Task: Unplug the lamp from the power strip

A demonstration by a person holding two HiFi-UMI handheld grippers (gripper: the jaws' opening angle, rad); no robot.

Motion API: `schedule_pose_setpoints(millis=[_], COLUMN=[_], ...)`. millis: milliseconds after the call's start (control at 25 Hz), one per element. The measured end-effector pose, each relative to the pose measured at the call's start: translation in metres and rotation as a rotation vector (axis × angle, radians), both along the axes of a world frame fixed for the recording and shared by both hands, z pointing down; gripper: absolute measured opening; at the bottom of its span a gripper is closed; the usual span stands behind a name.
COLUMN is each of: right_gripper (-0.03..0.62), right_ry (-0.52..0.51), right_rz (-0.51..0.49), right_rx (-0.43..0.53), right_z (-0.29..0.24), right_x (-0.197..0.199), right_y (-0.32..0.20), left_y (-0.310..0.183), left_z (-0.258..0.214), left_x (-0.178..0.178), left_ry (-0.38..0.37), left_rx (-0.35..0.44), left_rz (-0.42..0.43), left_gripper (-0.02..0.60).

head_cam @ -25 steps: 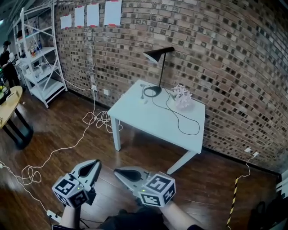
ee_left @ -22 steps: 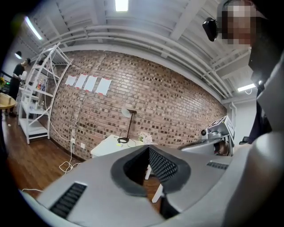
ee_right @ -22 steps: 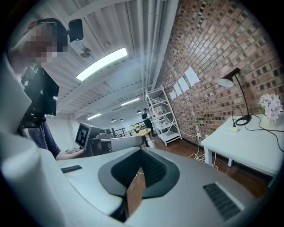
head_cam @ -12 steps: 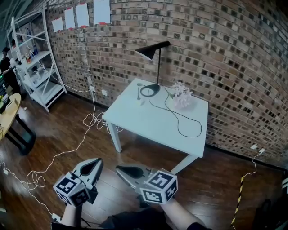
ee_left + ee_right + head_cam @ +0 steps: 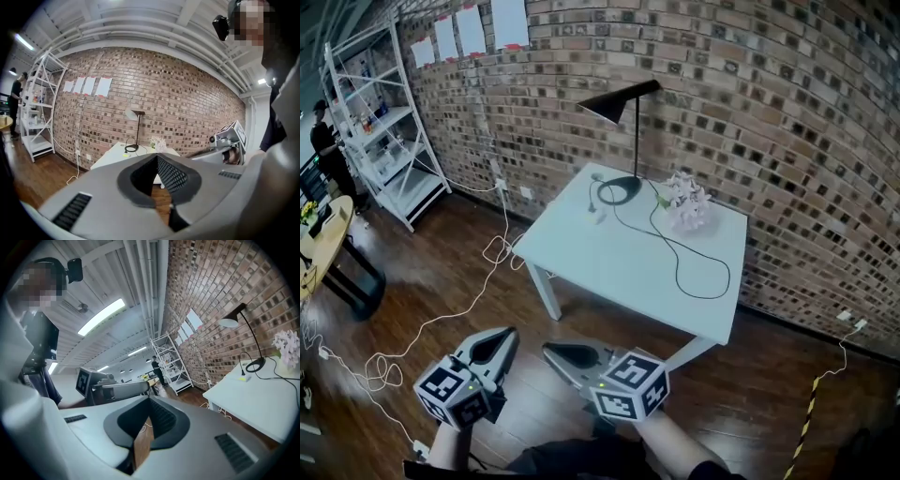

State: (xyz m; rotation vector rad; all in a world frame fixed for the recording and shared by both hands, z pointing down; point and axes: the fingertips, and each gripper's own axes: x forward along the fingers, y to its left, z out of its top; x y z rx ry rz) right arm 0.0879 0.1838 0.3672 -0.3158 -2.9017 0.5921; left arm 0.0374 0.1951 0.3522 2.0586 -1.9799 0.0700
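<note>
1. We cannot tell where the lamp cord ends: it loops on the table and vanishes by the white ornament at one o'clock.
2. The small white block at seven o'clock is too small for us to name.
3. The round table at nine o'clock is cut off.

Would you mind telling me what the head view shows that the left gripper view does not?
Only the head view shows the striped cable on the floor and the marker cube on the left gripper. Only the left gripper view shows the ceiling beams. Both show the lamp, the white table, the shelf, the brick wall and the right gripper.
</note>
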Motion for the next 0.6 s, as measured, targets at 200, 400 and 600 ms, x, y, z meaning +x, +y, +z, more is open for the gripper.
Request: schedule_pose_setpoints(millis=[200, 400, 600], right_gripper=[-0.009, -0.009, -0.009], right_ry=[-0.023, -0.041, -0.049], right_rz=[-0.03, -0.053, -0.05], right_rx=[-0.018, -0.051, -0.087], right_z=[-0.003, -0.005, 0.0], right_x=[0.004, 0.011, 0.015], right_y=[-0.024, -0.047, -0.066], left_y=[-0.029, -0.057, -0.077], left_z=[-0.005, -0.005, -0.004], left_x=[0.004, 0.01, 0.02], left_ry=[-0.029, -0.057, -0.077], left_rx=[-0.013, -0.031, -0.074], left_rz=[-0.016, -0.041, -0.023], left_gripper=[-0.002, -0.002, -0.002])
